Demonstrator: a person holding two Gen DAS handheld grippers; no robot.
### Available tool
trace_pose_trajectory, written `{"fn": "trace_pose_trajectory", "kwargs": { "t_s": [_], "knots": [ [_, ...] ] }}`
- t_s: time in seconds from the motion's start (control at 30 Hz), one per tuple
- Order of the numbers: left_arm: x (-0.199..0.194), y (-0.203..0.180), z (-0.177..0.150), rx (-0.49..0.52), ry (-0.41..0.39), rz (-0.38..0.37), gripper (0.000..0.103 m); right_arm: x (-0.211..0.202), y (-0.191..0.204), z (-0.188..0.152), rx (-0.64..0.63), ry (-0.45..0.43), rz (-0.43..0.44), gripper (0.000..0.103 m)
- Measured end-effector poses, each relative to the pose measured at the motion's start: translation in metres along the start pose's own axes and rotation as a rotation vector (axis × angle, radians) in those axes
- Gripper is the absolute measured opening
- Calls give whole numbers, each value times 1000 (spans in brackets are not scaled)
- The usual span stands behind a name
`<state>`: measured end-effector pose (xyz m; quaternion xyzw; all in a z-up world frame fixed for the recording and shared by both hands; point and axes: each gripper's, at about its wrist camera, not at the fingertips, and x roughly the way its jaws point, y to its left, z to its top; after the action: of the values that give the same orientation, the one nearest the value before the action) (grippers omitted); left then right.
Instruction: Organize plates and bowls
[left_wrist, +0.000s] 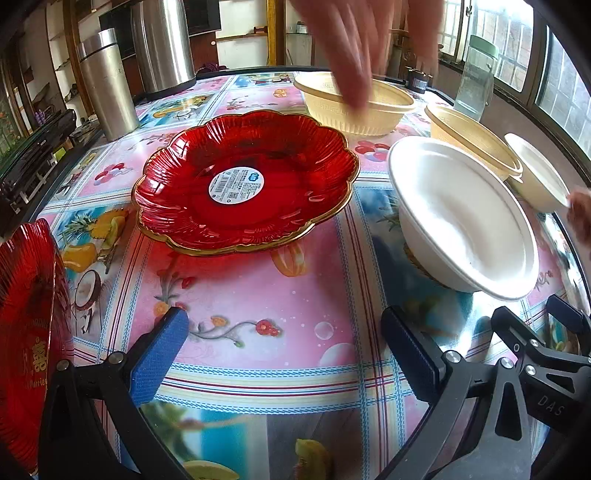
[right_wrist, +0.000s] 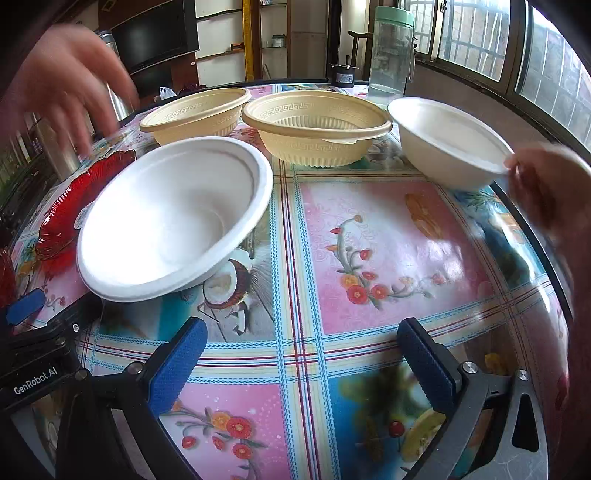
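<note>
My left tongs and my right tongs are both spread wide with nothing in them, low over the table. Just ahead, between the two tongs, a white bowl sits tilted. Ahead of the left tongs lies a red plate; another red plate is at their left. Farther off stand two tan bowls. A blurry hand touches a second white bowl far right.
</note>
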<state>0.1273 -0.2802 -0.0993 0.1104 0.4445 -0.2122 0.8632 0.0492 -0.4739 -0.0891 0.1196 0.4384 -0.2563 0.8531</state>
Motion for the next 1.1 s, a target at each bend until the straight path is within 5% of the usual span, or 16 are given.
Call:
{"fn": "trace_pose_trajectory", "kwargs": {
  "t_s": [1.1],
  "knots": [
    [-1, 2, 0, -4, 0, -1, 103, 0, 3, 1, 2, 0, 3, 103]
  ]
}}
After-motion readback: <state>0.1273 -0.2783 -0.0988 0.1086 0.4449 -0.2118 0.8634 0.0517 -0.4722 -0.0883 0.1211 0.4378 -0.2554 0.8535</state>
